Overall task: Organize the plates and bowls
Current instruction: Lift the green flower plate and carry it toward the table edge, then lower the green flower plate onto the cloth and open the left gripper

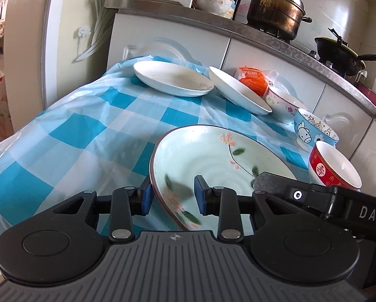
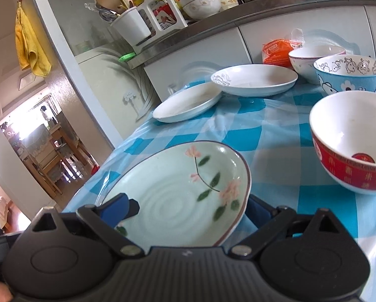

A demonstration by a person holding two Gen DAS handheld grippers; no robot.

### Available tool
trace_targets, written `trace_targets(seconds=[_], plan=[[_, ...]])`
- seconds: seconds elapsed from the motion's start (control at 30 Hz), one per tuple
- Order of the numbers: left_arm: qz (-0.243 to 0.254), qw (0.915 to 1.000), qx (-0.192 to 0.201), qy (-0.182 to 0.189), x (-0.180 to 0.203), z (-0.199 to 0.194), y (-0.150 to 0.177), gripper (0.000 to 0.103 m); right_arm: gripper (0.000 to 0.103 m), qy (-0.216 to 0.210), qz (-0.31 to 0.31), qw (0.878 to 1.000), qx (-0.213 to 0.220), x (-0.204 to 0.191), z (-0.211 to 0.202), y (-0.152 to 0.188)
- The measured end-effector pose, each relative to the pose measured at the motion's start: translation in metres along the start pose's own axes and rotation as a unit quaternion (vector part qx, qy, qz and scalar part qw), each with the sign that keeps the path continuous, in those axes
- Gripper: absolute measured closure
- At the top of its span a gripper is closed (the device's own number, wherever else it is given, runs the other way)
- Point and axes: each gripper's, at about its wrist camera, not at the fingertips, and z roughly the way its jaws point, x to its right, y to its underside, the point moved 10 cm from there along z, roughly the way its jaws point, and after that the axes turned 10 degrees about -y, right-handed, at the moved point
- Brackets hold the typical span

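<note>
A pale green plate [image 1: 213, 156] painted with pink flowers sits tilted at the near end of the checked table. My left gripper [image 1: 172, 195] is shut on its left rim, one blue pad outside and one inside. The right gripper [image 2: 189, 207] stands open astride the same green plate [image 2: 177, 196] at its right rim, and neither pad presses. One of the right gripper's fingers [image 1: 266, 182] reaches over that rim. Two white plates [image 1: 172, 78] [image 1: 238, 93] lie at the far end. To the right stand a red bowl [image 1: 334, 166], a blue cartoon bowl [image 1: 313, 130] and a white flowered bowl [image 1: 283, 103].
An orange packet [image 1: 254, 79] lies behind the bowls against the white cabinets. The counter above carries a steamer pot [image 1: 276, 10], a wok [image 1: 344, 52] and stacked bowls [image 2: 200, 2]. The tablecloth [image 1: 74, 138] drops off at the left edge. A doorway [image 2: 44, 146] opens at the left.
</note>
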Motion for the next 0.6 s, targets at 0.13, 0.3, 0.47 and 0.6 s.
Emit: trace_targets(seconds=[0.13, 0.3, 0.47, 0.6], plan=[[-0.005, 0.9999, 0.016, -0.005, -0.004, -0.006, -0.007, 0.045, 0.004, 0.006, -0.010, 1.000, 0.009, -0.001, -0.006, -0.003], [-0.004, 0.9994, 0.016, -0.030, -0.013, -0.010, -0.013, 0.029, 0.001, 0.016, -0.032, 0.999, 0.030, -0.006, -0.020, -0.011], [0.002, 0.9983, 0.024, -0.053, -0.016, -0.019, -0.022, 0.012, 0.001, 0.025, -0.052, 0.998, 0.032, -0.012, -0.031, -0.008], [0.017, 0.9961, 0.035, -0.079, -0.015, -0.029, -0.030, 0.004, 0.001, 0.036, -0.059, 0.997, 0.032, -0.014, -0.037, -0.006]])
